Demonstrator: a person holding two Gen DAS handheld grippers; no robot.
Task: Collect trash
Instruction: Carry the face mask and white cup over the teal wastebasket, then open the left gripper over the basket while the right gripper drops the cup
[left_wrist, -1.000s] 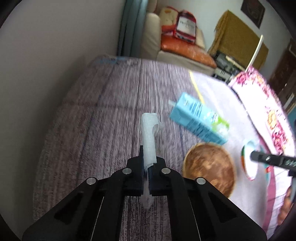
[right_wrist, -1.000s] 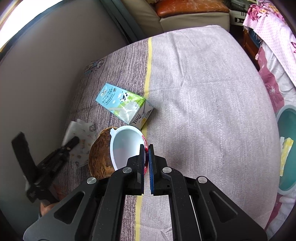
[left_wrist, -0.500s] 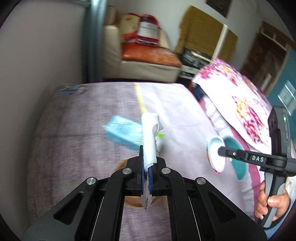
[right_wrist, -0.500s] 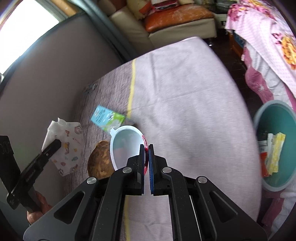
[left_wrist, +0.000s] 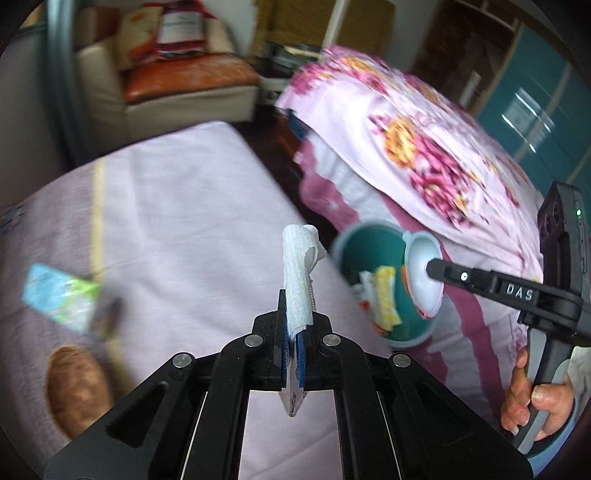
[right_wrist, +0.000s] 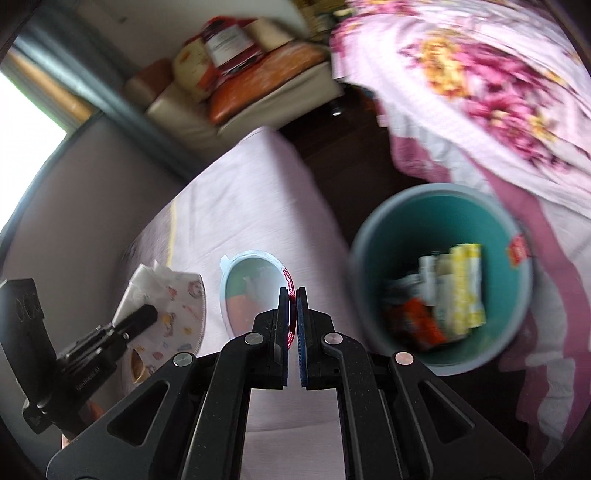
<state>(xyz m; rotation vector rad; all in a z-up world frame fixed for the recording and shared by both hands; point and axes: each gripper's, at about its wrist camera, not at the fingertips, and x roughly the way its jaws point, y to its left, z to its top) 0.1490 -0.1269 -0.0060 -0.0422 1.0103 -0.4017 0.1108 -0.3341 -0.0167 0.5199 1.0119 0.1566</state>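
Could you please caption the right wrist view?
Right gripper holds a plastic cup near the teal bin holding wrappers.

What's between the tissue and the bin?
Nothing but bare pink bedsheet lies between the tissue and the bin, seen from the left wrist view.

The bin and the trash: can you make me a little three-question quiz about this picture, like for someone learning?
1. True or false: the teal bin is empty.
2. What does the left gripper hold? A) milk carton B) paper napkin C) coconut shell
3. Fill in: the right gripper has its jaws shut on the rim of a white plastic ____.

Key:
1. False. Wrappers already lie inside it.
2. B. The paper napkin is pinched in its jaws; the milk carton and coconut shell lie on the bed.
3. Cup. The plastic cup hangs beside the bin.
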